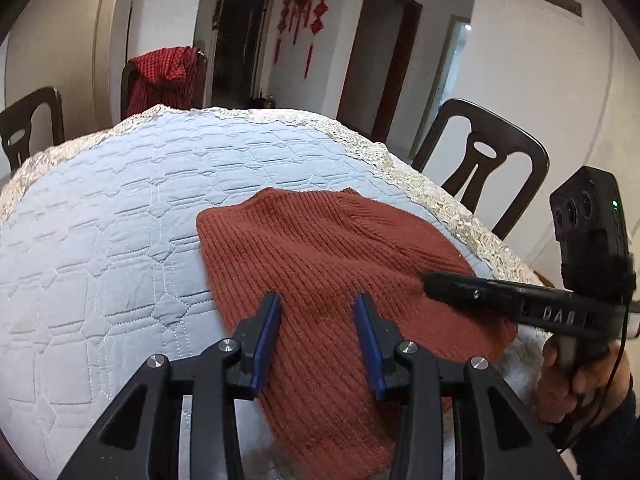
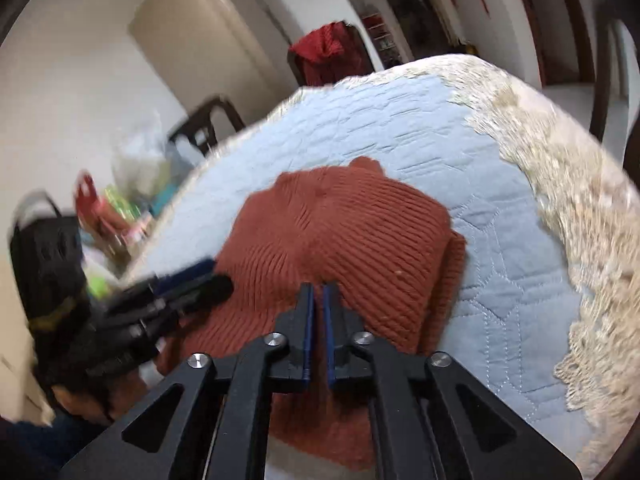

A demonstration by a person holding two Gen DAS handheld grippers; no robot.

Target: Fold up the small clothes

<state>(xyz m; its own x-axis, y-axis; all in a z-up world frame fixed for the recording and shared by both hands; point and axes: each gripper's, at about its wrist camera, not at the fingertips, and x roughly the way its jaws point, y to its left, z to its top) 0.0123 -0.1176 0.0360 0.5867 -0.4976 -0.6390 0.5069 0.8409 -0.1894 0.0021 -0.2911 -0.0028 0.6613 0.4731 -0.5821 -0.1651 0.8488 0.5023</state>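
Note:
A rust-red ribbed knit garment (image 1: 320, 256) lies folded on the light blue quilted table cover (image 1: 120, 216). It also shows in the right wrist view (image 2: 360, 232), with a folded edge on its right side. My left gripper (image 1: 318, 300) is open, its blue pads just above the garment's near left part, holding nothing. My right gripper (image 2: 319, 288) is shut with its pads almost touching, empty, over the garment's near middle. The right gripper shows from the side in the left wrist view (image 1: 432, 280); the left gripper is blurred in the right wrist view (image 2: 208, 276).
The cover has a cream lace border (image 1: 400, 168). Dark wooden chairs stand around the table: one at the right (image 1: 480, 160), one at the left (image 1: 28, 128), one at the back draped with a red checked cloth (image 1: 164, 76). Bags and clutter (image 2: 120, 200) lie beyond the left edge.

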